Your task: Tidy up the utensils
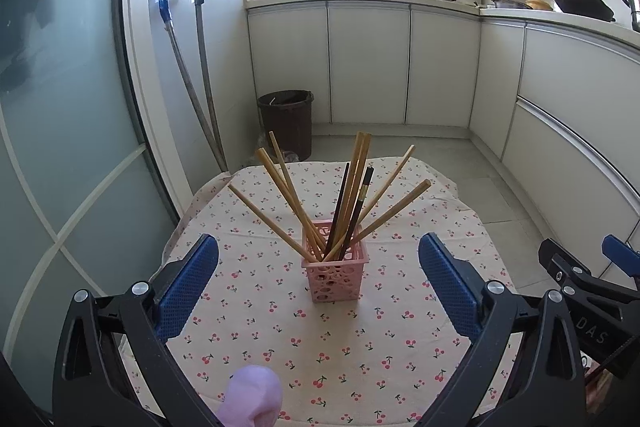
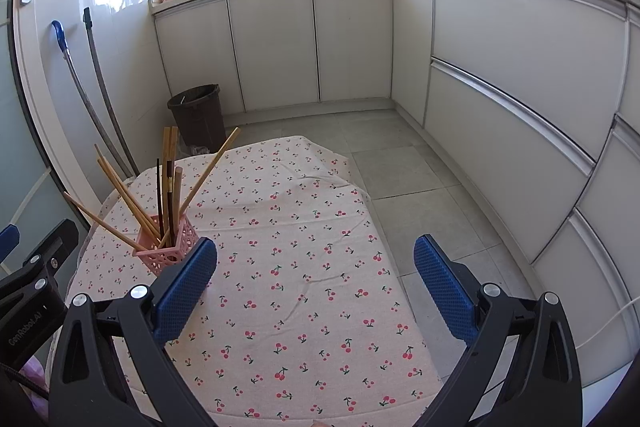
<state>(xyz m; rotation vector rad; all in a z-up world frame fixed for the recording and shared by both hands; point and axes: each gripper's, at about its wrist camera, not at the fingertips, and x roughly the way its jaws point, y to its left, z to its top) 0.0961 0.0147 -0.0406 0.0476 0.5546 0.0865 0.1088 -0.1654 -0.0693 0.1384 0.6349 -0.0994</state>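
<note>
both claws spread, chopsticks standing in the pink holder

the left claw (image 1: 318, 279) is spread wide with nothing between its blue dimpled pads; the right claw (image 2: 316, 281) is spread and empty too. the left view faces the pink perforated holder (image 1: 335, 277) squarely, mid-table, with wooden and dark chopsticks (image 1: 348, 195) fanned upright inside; the right view shows it off to the left, just beyond that claw's left finger. cherry-print cloth (image 2: 304, 267) covers the table. only the left view shows a lilac fabric blur (image 1: 256, 397) at the bottom edge.
</note>
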